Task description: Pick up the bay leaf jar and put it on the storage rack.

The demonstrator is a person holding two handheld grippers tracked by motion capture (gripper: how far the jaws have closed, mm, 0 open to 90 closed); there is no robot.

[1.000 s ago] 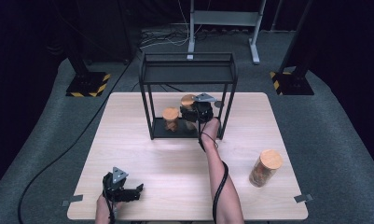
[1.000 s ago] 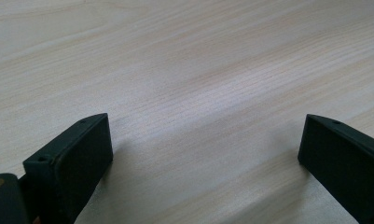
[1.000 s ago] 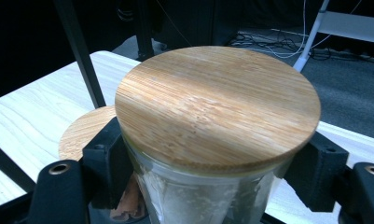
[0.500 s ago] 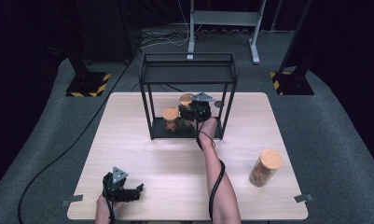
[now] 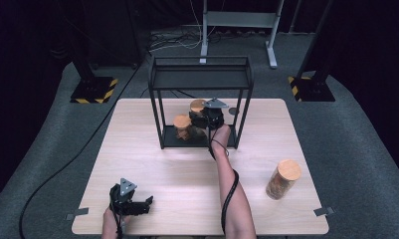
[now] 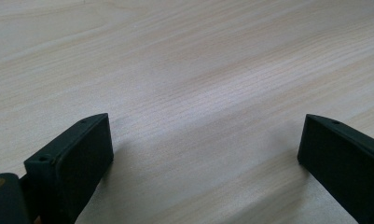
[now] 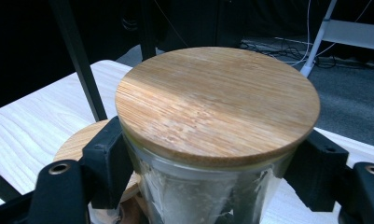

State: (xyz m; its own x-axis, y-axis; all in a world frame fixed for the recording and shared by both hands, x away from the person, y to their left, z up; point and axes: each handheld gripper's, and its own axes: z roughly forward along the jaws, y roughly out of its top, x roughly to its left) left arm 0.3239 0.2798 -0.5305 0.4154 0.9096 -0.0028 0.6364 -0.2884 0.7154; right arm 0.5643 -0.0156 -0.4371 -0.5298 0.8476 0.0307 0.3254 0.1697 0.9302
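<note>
A glass jar with a round bamboo lid [image 5: 197, 105] [image 7: 217, 100] stands inside a black metal shelf frame [image 5: 201, 78] at the back of the table. My right gripper [image 5: 202, 118] [image 7: 212, 179] is shut on its glass body just under the lid, one jaw on each side. A second lidded jar [image 5: 182, 126] [image 7: 77, 142] sits on the frame's lower shelf, just left of the held one. A third jar [image 5: 282, 179] stands alone at the table's right. My left gripper [image 5: 145, 201] [image 6: 203, 149] rests low over the front left of the table, open with nothing between its jaws.
The light wooden table [image 5: 162, 169] has free room across its middle and front. The frame's thin black posts [image 7: 79, 60] stand close around the held jar. Dark stands with yellow-striped bases [image 5: 93, 90] and cables lie on the floor behind.
My right gripper has shifted slightly left and deeper into the frame with the jar. The left gripper has stayed still.
</note>
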